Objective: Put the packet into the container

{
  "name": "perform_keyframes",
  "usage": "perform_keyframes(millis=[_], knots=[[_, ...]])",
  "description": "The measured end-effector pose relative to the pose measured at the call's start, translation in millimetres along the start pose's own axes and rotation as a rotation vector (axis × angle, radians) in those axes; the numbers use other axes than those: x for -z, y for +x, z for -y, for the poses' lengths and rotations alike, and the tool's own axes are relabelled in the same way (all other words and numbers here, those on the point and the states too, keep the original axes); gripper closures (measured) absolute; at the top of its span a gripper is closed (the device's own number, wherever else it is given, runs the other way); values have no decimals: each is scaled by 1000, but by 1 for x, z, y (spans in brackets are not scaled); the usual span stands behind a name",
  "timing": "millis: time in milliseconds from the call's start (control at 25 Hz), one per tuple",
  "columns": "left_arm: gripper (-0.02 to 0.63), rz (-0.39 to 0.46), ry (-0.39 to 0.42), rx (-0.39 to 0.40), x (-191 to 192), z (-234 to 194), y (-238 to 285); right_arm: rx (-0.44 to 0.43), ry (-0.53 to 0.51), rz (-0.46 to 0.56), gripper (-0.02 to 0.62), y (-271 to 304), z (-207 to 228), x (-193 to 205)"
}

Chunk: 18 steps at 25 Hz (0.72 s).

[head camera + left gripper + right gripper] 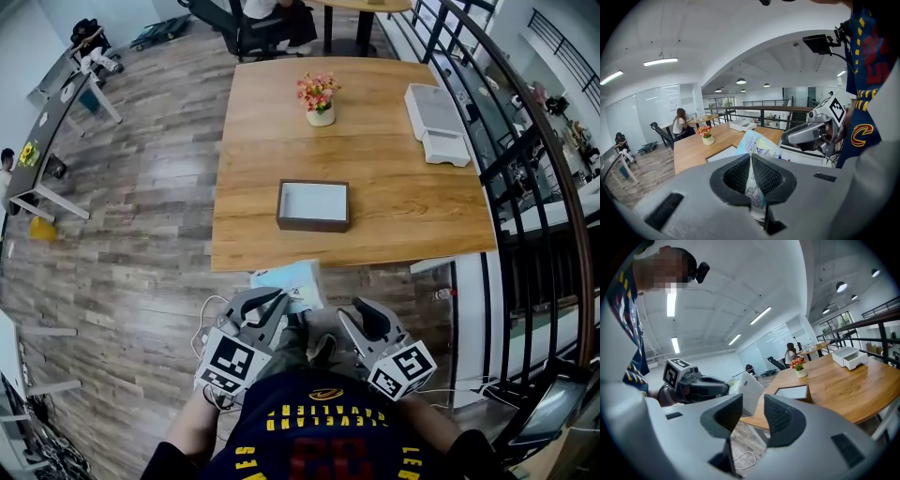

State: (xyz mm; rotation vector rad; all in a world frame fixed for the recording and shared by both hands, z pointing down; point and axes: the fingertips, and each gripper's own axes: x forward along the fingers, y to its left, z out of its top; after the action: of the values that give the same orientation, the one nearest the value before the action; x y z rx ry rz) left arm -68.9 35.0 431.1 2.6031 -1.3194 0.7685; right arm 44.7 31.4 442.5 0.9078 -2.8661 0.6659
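Left tongs (751,161) grip the packet (760,146) just off the near edge of the bench (403,202), right tongs (752,405) stand apart, empty, and the container (313,226) rests on the bench.

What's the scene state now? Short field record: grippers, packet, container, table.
left gripper: shut on packet
right gripper: open, nothing between jaws
packet place: in the air, just short of the near edge of the table, not over container
container: dark-rimmed tray on table, looks empty
other items on table: flower pot, white trays
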Motion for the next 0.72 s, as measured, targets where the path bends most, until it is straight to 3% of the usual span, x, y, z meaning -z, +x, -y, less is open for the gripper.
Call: perform_keyframes(millis=[720], knots=[[589,28,6,139,-10,-106,69,114,-9,-4,446,111,53,-51]])
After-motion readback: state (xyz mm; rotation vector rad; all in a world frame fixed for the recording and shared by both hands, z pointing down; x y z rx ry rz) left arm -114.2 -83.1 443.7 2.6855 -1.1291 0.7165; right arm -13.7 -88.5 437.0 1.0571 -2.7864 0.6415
